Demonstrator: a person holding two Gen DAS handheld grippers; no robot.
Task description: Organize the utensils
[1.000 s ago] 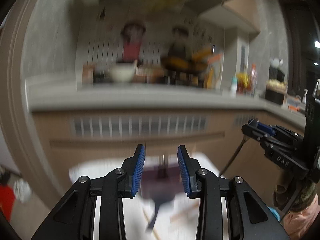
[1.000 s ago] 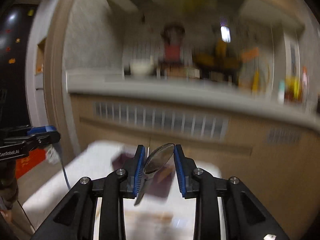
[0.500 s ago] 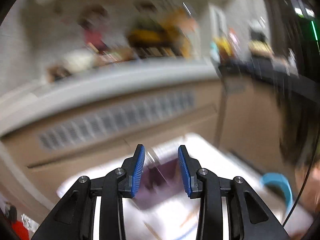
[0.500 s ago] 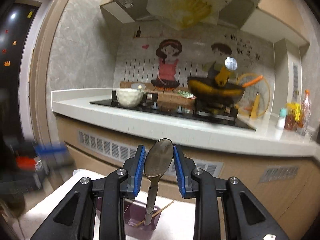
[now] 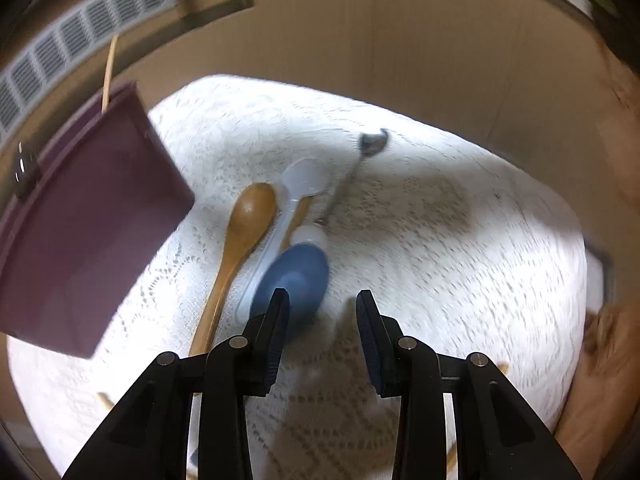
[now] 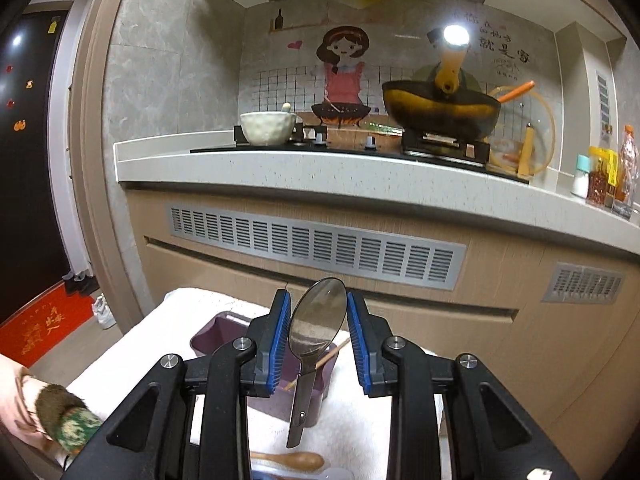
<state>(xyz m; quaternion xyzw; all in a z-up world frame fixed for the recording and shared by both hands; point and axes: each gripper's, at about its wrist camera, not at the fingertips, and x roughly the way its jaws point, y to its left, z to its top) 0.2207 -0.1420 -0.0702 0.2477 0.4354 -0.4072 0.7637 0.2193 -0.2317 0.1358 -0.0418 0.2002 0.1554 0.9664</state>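
Observation:
My left gripper is open and empty, low over the white lace cloth, just right of a blue spoon. Beside it lie a wooden spoon, a white plastic spoon and a metal spoon. The purple utensil box stands at the left with a chopstick sticking out. My right gripper is shut on a metal spoon, bowl up and handle hanging down, held above the purple box on the table.
A kitchen counter with a hob, wok and white bowl runs behind the table. Cabinet fronts with vents stand close behind the table. The person's left sleeve is at the lower left.
The left gripper has swung down and right from facing the counter to looking at the spoons on the cloth. The right gripper holds the metal spoon nearly still.

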